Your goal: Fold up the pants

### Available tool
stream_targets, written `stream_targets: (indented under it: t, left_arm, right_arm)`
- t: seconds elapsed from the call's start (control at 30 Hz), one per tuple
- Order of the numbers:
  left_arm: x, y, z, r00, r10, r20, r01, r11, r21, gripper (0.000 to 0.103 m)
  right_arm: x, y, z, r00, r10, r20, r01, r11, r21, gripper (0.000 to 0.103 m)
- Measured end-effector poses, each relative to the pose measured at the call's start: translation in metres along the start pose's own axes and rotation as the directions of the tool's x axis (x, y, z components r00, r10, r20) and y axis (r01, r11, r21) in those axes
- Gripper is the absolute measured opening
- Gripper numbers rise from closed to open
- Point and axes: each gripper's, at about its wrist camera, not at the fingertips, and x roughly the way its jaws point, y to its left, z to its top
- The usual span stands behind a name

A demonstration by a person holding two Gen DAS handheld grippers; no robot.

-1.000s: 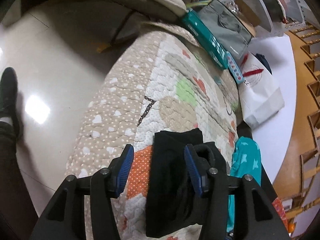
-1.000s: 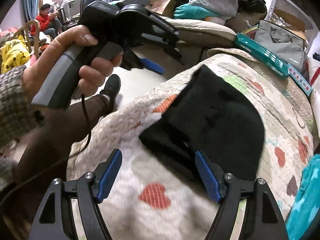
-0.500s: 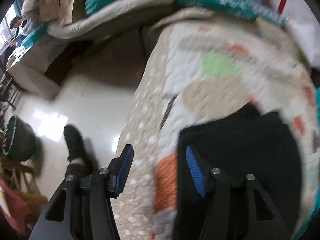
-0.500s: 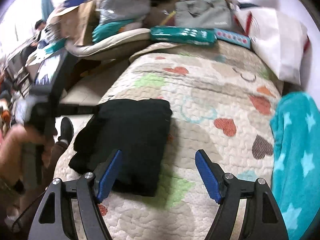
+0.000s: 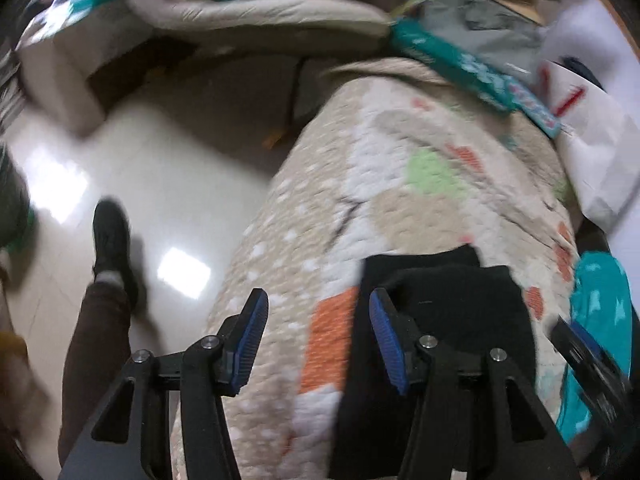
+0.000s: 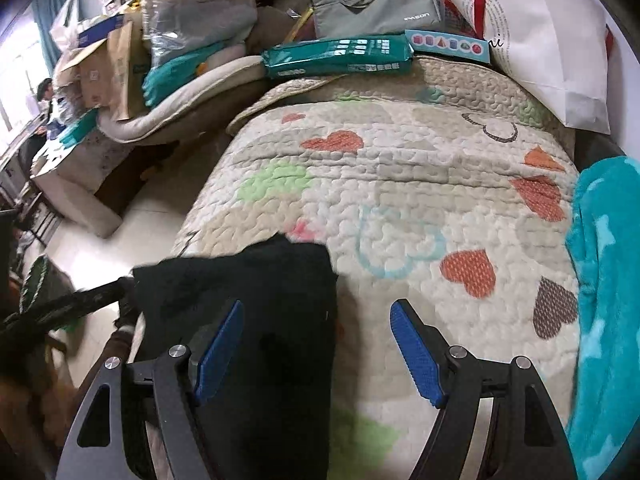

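The black pants (image 5: 452, 312) lie folded in a compact rectangle on the quilted heart-pattern bedspread (image 5: 400, 184), near its left edge. They also show in the right wrist view (image 6: 264, 304). My left gripper (image 5: 316, 328) is open and empty, hovering over the quilt at the pants' left edge. My right gripper (image 6: 316, 340) is open and empty above the pants' right edge; its left finger is over the black cloth. The right gripper's tip shows at the far right of the left wrist view (image 5: 588, 356).
A teal star blanket (image 6: 604, 288) lies along the bed's right side. A green package (image 6: 340, 56), grey bag (image 6: 372, 4) and white shopping bag (image 6: 532, 40) sit at the bed's far end. The tiled floor (image 5: 160, 168) and my shoe (image 5: 110, 232) are left.
Both grippers swung about over the bed and came back near the pants. The pants stay folded in place. Both grippers stayed open.
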Motion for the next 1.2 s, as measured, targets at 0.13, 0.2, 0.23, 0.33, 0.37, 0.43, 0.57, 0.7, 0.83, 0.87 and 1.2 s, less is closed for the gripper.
stream_targets:
  t: [0.13,0.2,0.23,0.33,0.37,0.43,0.57,0.7,0.83,0.87,1.2]
  left_arm:
    - [0.015,-0.049,-0.009,0.991,0.133,0.032,-0.137,0.974,0.180,0.052]
    - [0.032,-0.063,-0.025,0.960,0.276,0.044,-0.277,0.923,0.267,0.052]
    - [0.036,-0.065,-0.030,0.949,0.311,0.046,-0.310,0.906,0.288,0.052]
    - [0.045,-0.056,-0.051,0.928,0.370,0.055,-0.368,0.879,0.301,0.053]
    - [0.044,-0.052,-0.055,0.923,0.378,0.069,-0.381,0.876,0.296,0.053]
    - [0.042,-0.046,-0.058,0.923,0.381,0.052,-0.379,0.880,0.285,0.053]
    - [0.040,-0.043,-0.057,0.934,0.355,0.034,-0.350,0.894,0.279,0.053]
    - [0.026,-0.018,-0.055,0.970,0.242,-0.036,-0.232,0.957,0.174,0.052]
    - [-0.002,-0.001,-0.052,0.986,0.163,-0.021,-0.162,0.986,0.028,0.052]
    - [-0.008,-0.004,-0.050,0.988,0.155,-0.002,-0.155,0.988,0.020,0.052]
    - [0.054,-0.048,-0.010,0.951,0.301,-0.074,-0.285,0.943,0.174,0.057]
  right_arm:
    - [0.043,0.009,0.020,0.995,-0.057,-0.084,0.052,0.997,-0.057,0.080]
    - [0.062,0.019,0.024,0.984,-0.134,-0.115,0.118,0.983,-0.139,0.080]
    - [0.074,0.028,0.025,0.974,-0.190,-0.127,0.161,0.964,-0.212,0.080]
    - [0.091,0.048,0.028,0.958,-0.270,-0.100,0.225,0.918,-0.327,0.081]
    - [0.098,0.056,0.030,0.949,-0.300,-0.094,0.247,0.897,-0.366,0.081]
    - [0.109,0.065,0.033,0.932,-0.347,-0.104,0.274,0.863,-0.423,0.083]
    - [0.097,0.060,0.048,0.939,-0.337,-0.077,0.276,0.865,-0.419,0.086]
    - [0.046,0.030,0.055,0.970,-0.244,-0.007,0.234,0.936,-0.261,0.086]
    - [0.005,0.012,0.029,0.982,-0.189,0.010,0.186,0.953,-0.239,0.089]
    - [0.000,0.009,0.017,0.983,-0.184,0.000,0.178,0.955,-0.238,0.089]
    - [0.003,-0.015,-0.063,0.991,-0.065,-0.121,0.068,0.997,0.020,0.092]
